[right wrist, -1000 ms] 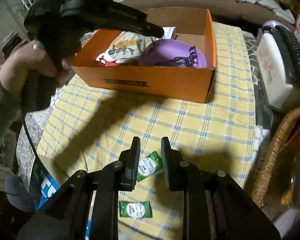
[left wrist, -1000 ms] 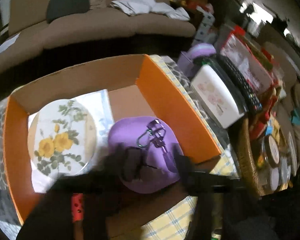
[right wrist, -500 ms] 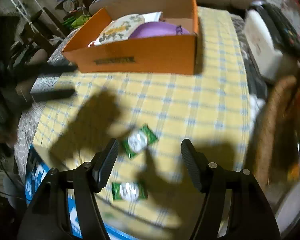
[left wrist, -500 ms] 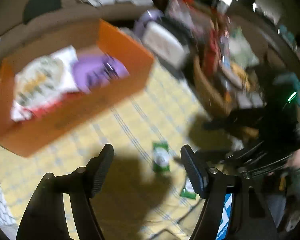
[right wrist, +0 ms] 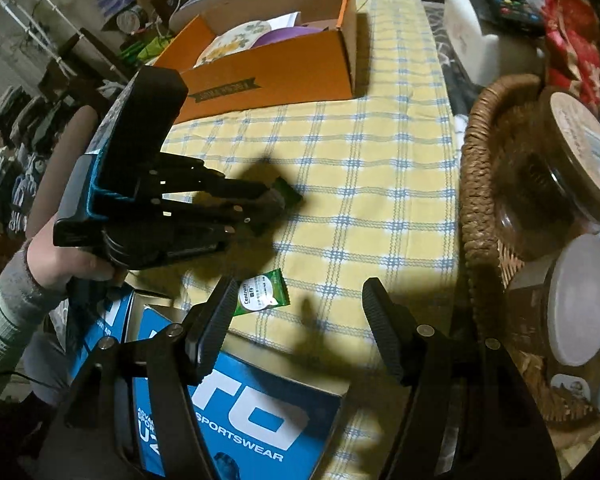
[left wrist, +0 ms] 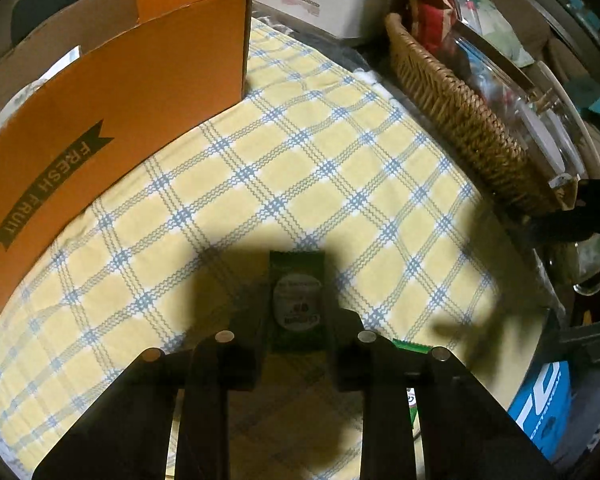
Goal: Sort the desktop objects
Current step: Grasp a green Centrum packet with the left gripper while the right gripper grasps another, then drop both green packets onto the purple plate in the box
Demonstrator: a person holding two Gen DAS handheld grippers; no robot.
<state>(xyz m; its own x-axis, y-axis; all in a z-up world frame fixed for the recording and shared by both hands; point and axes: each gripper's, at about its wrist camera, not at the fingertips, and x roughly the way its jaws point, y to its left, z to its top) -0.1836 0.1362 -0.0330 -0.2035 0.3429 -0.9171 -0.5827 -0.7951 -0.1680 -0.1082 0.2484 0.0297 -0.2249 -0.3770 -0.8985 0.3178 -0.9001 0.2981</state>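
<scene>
1. The left gripper [left wrist: 298,308] points steeply down at the yellow checked cloth [left wrist: 320,168] on the worktop; its jaws have just been closing and now stand narrow, with a green sachet [left wrist: 298,300] lying flat between them; the pads sit at the sachet's two long edges and appear to press on them.
2. In the right wrist view the same left gripper [right wrist: 270,200] is borne by a hand [right wrist: 60,260] in a grey ribbed sleeve [right wrist: 4,312], and its tips cover most of that sachet [right wrist: 290,194].
3. The right gripper [right wrist: 300,312] hovers with its jaws about half open and nothing between them; they have just been opening.
4. A second green sachet [right wrist: 262,292] lies flat on the cloth, nearer the cloth's front edge than the first, just beside the right gripper's left finger [right wrist: 216,320] and apart from it.
5. The orange box [right wrist: 276,68] stands at the far side of the cloth from both sachets; a flowered round piece [right wrist: 232,42] and something purple [right wrist: 288,34] lie inside it.
6. A wicker basket [right wrist: 472,184] stands to the right of the cloth; a blue carton [right wrist: 236,408] lies at the cloth's front edge.
</scene>
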